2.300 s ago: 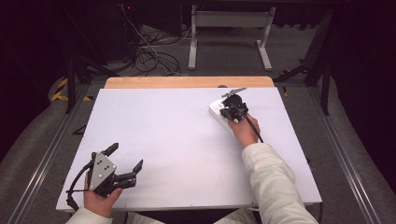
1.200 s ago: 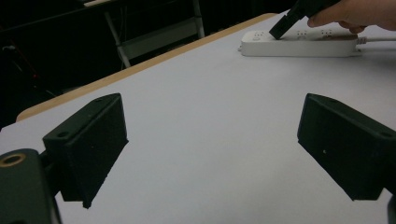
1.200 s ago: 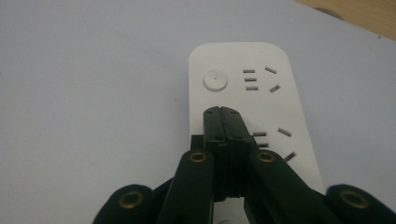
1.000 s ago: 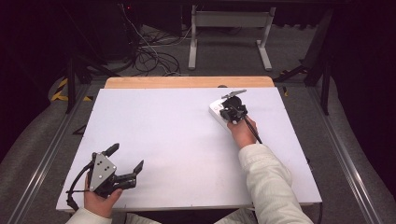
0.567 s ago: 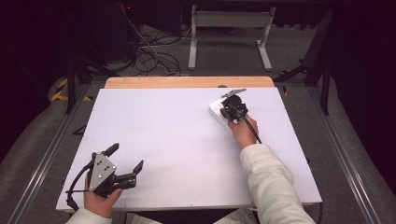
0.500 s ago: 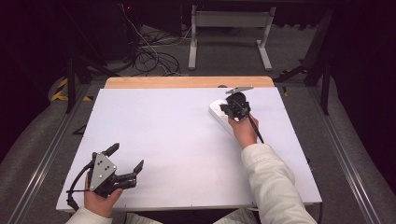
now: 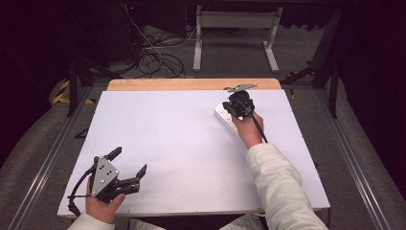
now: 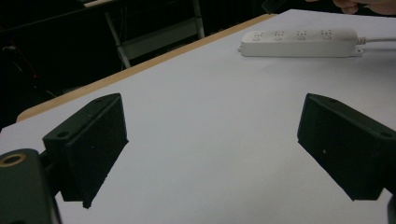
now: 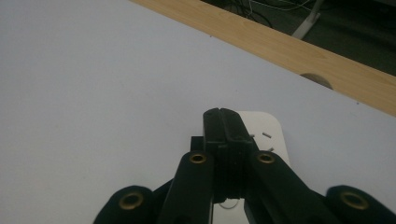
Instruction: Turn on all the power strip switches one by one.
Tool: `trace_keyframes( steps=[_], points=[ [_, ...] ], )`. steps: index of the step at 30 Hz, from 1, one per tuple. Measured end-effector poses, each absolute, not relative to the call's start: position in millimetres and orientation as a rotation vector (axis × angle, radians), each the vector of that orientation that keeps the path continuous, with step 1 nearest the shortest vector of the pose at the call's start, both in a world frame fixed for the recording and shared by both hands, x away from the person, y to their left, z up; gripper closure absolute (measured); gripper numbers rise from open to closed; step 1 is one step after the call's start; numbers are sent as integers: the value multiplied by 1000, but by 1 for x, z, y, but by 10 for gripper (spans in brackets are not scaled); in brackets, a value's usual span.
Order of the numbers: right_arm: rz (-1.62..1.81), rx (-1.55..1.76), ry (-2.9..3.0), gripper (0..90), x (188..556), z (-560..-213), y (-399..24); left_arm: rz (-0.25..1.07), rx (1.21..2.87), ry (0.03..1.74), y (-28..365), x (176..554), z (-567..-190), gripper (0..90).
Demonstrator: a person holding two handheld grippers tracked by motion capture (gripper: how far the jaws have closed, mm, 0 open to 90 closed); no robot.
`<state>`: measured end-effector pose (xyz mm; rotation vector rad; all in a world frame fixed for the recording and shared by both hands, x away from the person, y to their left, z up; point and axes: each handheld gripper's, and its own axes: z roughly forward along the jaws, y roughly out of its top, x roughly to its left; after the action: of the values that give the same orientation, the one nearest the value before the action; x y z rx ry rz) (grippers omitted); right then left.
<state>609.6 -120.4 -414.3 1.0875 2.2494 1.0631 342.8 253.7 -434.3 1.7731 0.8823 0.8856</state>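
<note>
white power strip [image 7: 225, 115] under closed right tool [image 7: 238, 106]

The high view looks down and forward over the whole table [image 7: 191, 143]. Both gripper views sit low and close, sharing the power strip [image 8: 299, 42].

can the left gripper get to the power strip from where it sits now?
Probably yes. The left gripper is open at the table's near left corner, and bare white surface lies between it and the power strip. The right gripper, shut, sits over the strip's far end, so that end looks crowded.
</note>
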Motion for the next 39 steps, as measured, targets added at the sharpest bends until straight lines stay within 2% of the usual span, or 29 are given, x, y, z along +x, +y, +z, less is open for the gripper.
trace_keyframes(
  steps=[19,39],
  points=[
    [975,1138,2272,900,636,-450,-109,879,1768,883,255,342,-434,86],
    [963,1115,2276,900,638,-455,-106,875,1771,886,255,343,-434,86]
  ],
)
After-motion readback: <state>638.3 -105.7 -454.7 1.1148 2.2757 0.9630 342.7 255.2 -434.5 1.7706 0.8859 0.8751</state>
